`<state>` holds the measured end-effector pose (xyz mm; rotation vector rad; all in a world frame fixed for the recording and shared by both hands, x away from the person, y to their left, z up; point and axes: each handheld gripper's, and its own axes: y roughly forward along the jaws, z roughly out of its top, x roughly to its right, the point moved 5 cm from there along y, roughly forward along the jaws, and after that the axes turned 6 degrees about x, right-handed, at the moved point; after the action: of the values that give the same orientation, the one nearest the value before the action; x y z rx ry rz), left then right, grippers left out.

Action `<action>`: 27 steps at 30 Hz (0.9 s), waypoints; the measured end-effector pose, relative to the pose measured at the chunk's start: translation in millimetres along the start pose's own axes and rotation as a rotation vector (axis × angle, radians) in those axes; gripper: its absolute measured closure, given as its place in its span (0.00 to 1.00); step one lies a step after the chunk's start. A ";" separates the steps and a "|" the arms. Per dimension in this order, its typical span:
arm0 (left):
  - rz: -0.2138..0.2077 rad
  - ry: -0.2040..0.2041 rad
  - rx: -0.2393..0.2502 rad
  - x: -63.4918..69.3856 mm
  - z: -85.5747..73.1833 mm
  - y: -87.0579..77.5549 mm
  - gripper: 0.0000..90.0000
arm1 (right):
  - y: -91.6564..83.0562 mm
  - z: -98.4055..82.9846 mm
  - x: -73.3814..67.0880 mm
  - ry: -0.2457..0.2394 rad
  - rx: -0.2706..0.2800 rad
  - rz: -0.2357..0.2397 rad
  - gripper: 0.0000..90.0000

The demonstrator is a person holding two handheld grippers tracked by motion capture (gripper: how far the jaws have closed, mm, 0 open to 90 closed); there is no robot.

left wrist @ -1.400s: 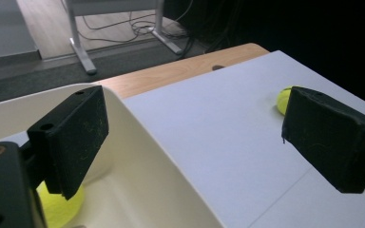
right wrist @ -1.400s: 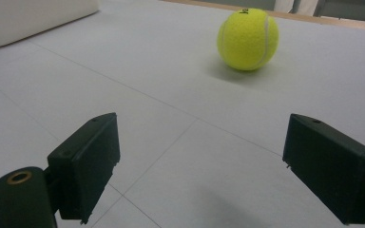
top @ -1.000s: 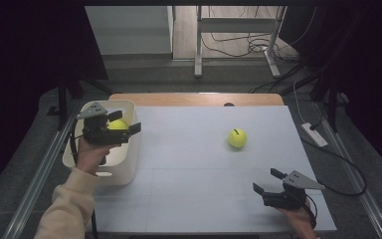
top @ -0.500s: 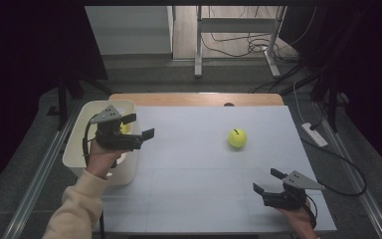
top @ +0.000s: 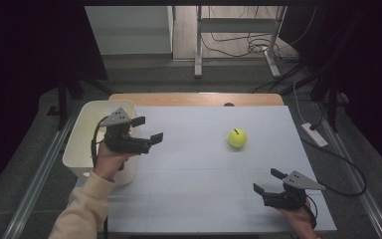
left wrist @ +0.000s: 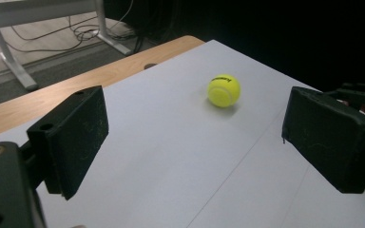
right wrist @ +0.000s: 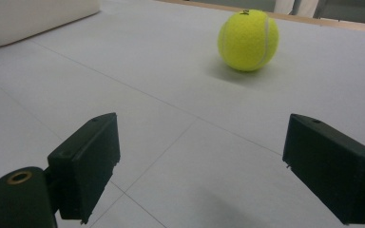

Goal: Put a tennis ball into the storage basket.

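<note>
A wooden table edge [top: 194, 98], floor cables [top: 248, 45] and a metal stand [top: 199, 45] lie beyond.

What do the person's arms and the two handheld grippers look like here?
Both grippers, left and right, are black with two blocky jaws and a grey three-cornered plate on top; a black cable trails from each. The left arm wears a cream sleeve.

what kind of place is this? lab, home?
Probably a lab or recording room, not a home: a white-covered table ringed by black curtains, loose cables on the floor behind it, and a tennis ball and white bin laid out as props.
</note>
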<state>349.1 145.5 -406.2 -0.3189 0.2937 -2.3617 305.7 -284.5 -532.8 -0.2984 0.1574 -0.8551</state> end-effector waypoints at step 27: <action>-0.078 0.029 -0.033 24.0 -1.8 25.3 0.10 | 3.3 0.4 1.9 0.004 -0.002 -0.008 0.14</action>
<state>347.7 111.1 -412.0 -0.3170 0.3400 -2.4425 309.4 -283.8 -533.5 -0.2997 0.1610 -0.8631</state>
